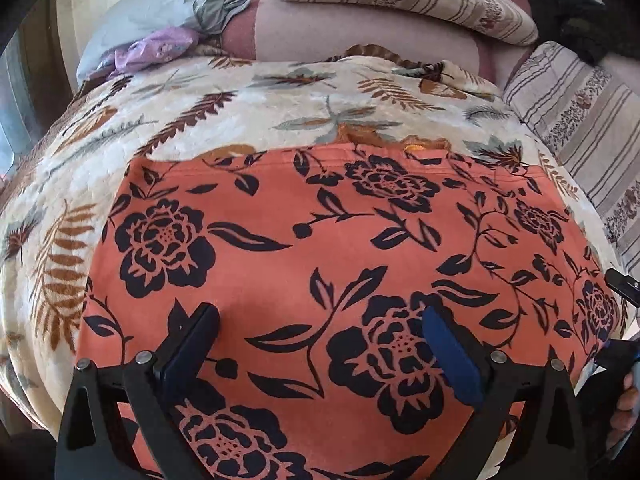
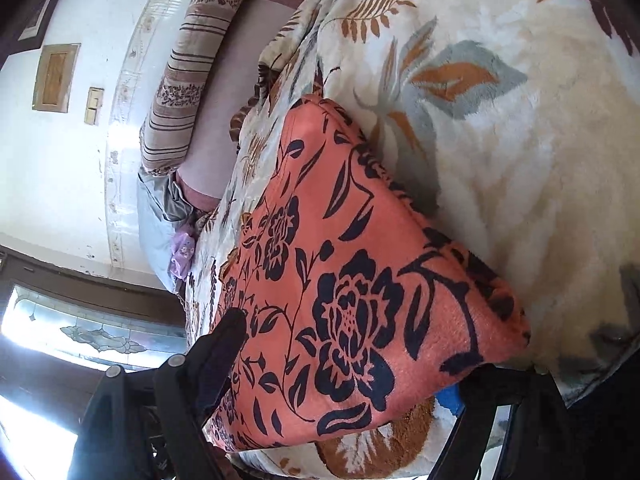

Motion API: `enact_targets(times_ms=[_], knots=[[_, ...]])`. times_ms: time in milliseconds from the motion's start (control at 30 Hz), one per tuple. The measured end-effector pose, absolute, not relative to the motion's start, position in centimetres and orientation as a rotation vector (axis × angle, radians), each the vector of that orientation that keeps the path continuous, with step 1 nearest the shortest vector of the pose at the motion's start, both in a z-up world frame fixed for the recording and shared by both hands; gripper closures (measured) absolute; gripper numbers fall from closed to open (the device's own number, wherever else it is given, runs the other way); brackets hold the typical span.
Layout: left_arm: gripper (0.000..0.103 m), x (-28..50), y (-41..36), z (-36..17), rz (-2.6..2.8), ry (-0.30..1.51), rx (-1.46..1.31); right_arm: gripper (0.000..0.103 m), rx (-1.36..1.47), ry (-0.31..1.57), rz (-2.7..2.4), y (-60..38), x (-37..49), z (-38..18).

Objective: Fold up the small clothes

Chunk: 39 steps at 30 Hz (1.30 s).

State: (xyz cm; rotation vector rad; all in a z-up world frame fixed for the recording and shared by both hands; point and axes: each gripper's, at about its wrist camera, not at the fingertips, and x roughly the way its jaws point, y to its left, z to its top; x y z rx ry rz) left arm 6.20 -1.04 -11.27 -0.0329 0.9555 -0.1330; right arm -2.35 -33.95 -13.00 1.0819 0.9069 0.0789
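Note:
An orange garment with a black flower print [image 1: 320, 248] lies spread on a cream leaf-patterned blanket [image 1: 224, 120]. My left gripper [image 1: 320, 320] is open just above the near part of the garment, holding nothing. In the right wrist view the garment [image 2: 344, 280] shows as a folded wedge, its near corner between my right gripper's jaws. My right gripper [image 2: 348, 364] is open; its left finger [image 2: 228, 344] rests at the garment's left edge, and the right finger is hidden under the cloth. A part of the right gripper [image 1: 622, 284] shows at the left wrist view's right edge.
Striped pillows [image 1: 592, 128] and a pink sheet [image 1: 360, 32] lie beyond the blanket, with grey and lilac cloth [image 1: 160, 40] at the back left. A black item [image 1: 568, 12] sits at the back right. A white wall [image 2: 60, 160] and a window [image 2: 80, 332] border the bed.

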Motion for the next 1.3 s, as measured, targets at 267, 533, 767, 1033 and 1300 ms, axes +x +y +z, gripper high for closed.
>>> enact_targets(times_ms=[267, 533, 767, 1033, 1300], knots=[[0.002, 6.4, -3.4, -9.8, -0.196, 0.902, -0.118, 0.018, 1.076, 0.911, 0.066, -33.8, -2.4, -12.9], [0.002, 6.1, -5.7, -10.4, -0.208, 0.917, 0.014, 0.018, 1.062, 0.917, 0.074, -33.8, -2.2, -13.0], [0.001, 8.1, -6.0, -13.0, -0.137, 1.012, 0.102, 0.018, 0.999, 0.936, 0.061, -33.1, -1.8, -12.5], [0.0, 7.8, -6.3, -12.0, -0.128, 0.942, 0.122, 0.019, 1.03, 0.963, 0.033, -33.5, -1.5, -12.4], [0.0, 8.0, -6.2, -13.3, -0.198, 0.972, 0.135, 0.09, 0.769, 1.013, -0.045, -31.4, 0.2, -9.9]])
